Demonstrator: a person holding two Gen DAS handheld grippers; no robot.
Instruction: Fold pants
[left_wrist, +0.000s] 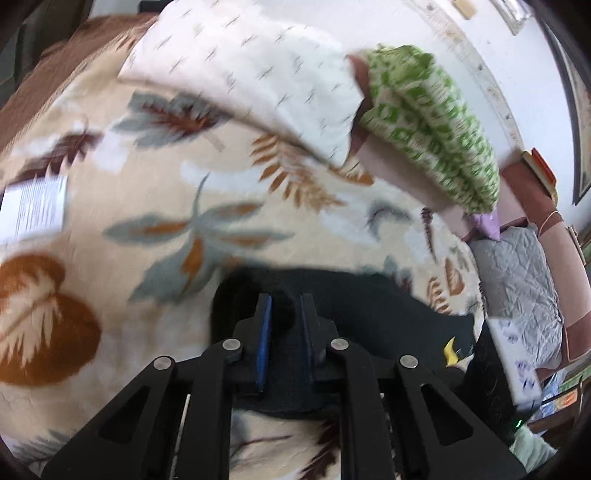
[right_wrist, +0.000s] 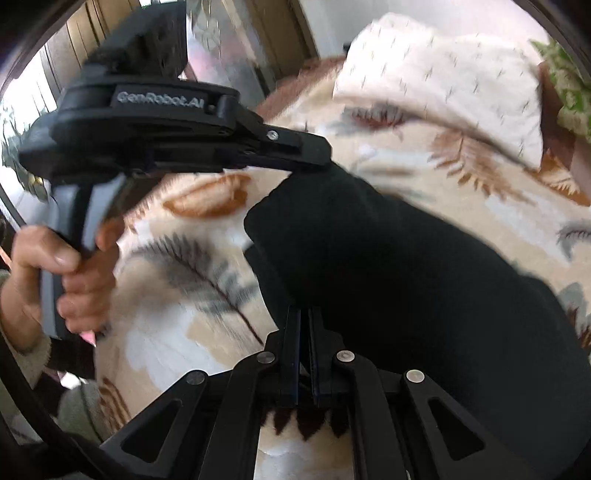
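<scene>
The black pants lie partly lifted over a leaf-patterned blanket on a bed. In the right wrist view my right gripper is shut on an edge of the pants. The left gripper's body shows at upper left, held by a hand, its tip pinching another edge of the pants. In the left wrist view my left gripper has its blue-padded jaws closed on a bunched fold of the pants, which stretch away to the right.
The cream blanket with brown and grey leaves covers the bed. A white pillow and a green patterned pillow lie at the head. A grey quilted cloth lies at the right edge.
</scene>
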